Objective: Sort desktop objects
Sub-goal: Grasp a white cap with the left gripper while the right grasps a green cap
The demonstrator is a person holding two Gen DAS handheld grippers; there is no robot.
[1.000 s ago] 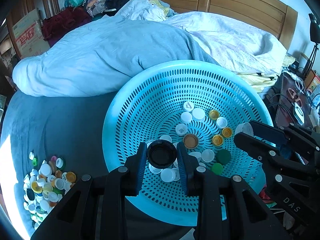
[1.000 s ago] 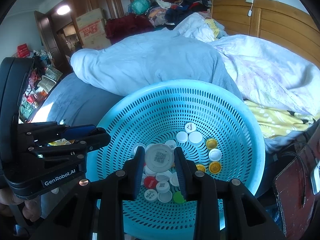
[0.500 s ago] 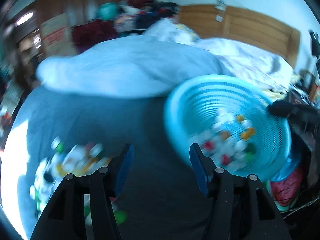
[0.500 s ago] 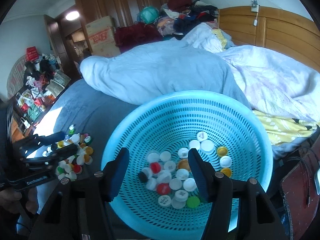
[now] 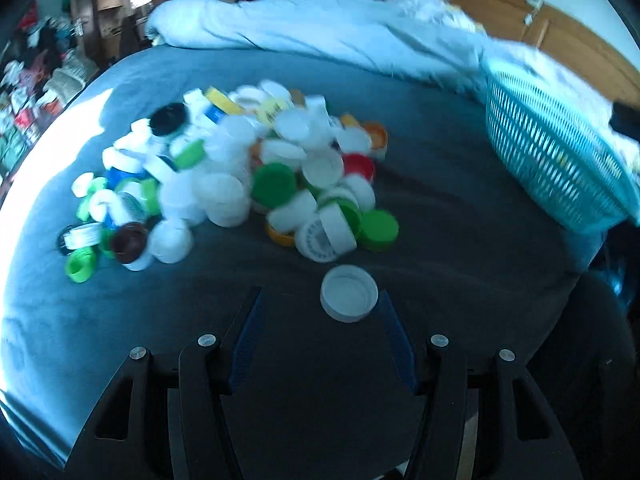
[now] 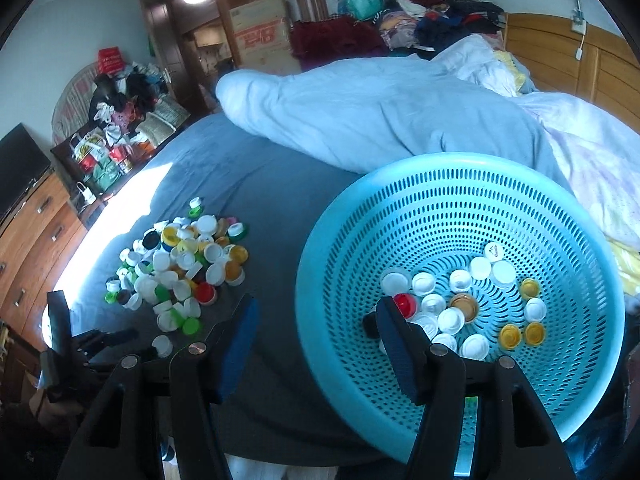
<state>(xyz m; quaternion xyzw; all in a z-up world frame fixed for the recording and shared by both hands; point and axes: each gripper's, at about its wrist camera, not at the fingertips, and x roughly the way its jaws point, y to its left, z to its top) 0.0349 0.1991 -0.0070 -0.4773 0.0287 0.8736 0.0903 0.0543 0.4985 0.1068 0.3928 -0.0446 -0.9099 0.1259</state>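
fig.: approx. 20 caps lay in basket; big cap pile was left on bed. both grippers, left & right, were spread, empty.

1 basket, 1 heap of caps (uncountable), 2 gold caps inside.

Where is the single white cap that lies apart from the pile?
In the left wrist view, the white cap lies open side up on the bed, between the open left gripper fingers, near the cap pile.

A turquoise basket dotted with holes holds white, yellow, gold and red caps. Beside it, a white, green, yellow, red and black cap pile lies on a dark grey-blue bedsheet.
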